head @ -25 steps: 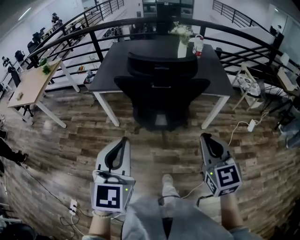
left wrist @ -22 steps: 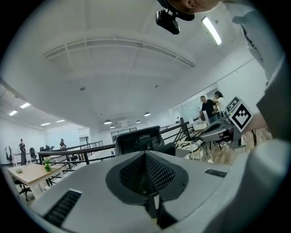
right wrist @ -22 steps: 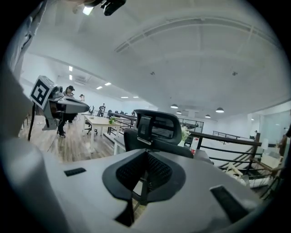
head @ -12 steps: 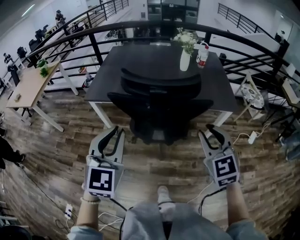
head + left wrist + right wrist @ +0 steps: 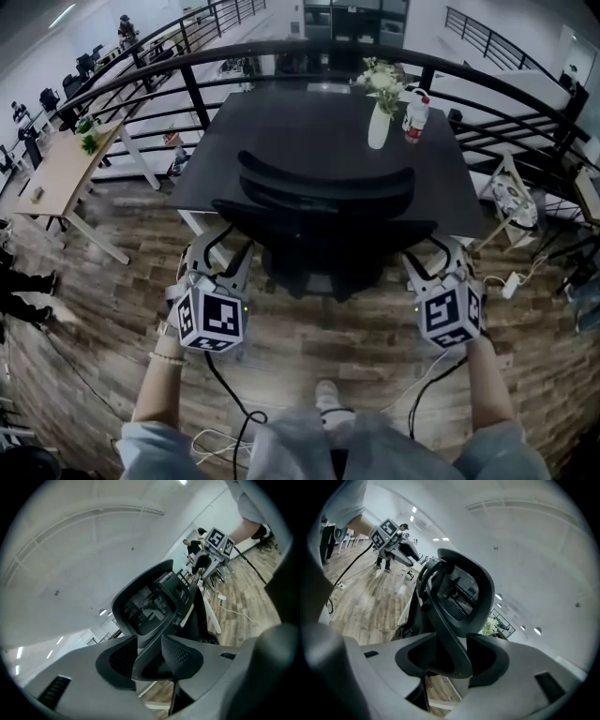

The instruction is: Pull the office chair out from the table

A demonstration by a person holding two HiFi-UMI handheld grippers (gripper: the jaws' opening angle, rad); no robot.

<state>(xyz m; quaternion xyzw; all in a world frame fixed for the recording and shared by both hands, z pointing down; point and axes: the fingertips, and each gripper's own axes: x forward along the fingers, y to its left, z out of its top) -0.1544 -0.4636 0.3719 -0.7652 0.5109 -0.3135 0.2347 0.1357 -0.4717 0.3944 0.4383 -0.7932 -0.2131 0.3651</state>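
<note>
Head view: the office chair (image 5: 323, 220) is tucked in at the black table (image 5: 309, 122), its seat under the table's near edge and its backrest facing the person. A vase of flowers (image 5: 379, 122) and a bottle (image 5: 414, 117) stand on the far right of the table.
Step in hand: getting hold of the chair, by my judgement; the pull itself has not begun, since the chair sits close against the table.
Left claw (image 5: 222, 251): at the left edge of the backrest. The left gripper view shows its jaws wide apart, having just been opening, with the dark curved rim of the backrest (image 5: 150, 602) running up between them. I see no pad clamping it, so this claw has hold of nothing yet.
Right claw (image 5: 436, 258): at the right edge of the backrest, mirroring the other. The right gripper view shows its jaws just as wide, also just opened, with the rim of the backrest (image 5: 464, 592) standing in the gap, unclamped.
Next move calls for: closing both claws firmly on the rim at matching heights, then drawing straight back toward the person over the wooden floor (image 5: 328, 347), both sides evenly.
Risk: an uneven pull would likely swivel the chair rather than roll it; a loose hold could slip off the smooth rim.
</note>
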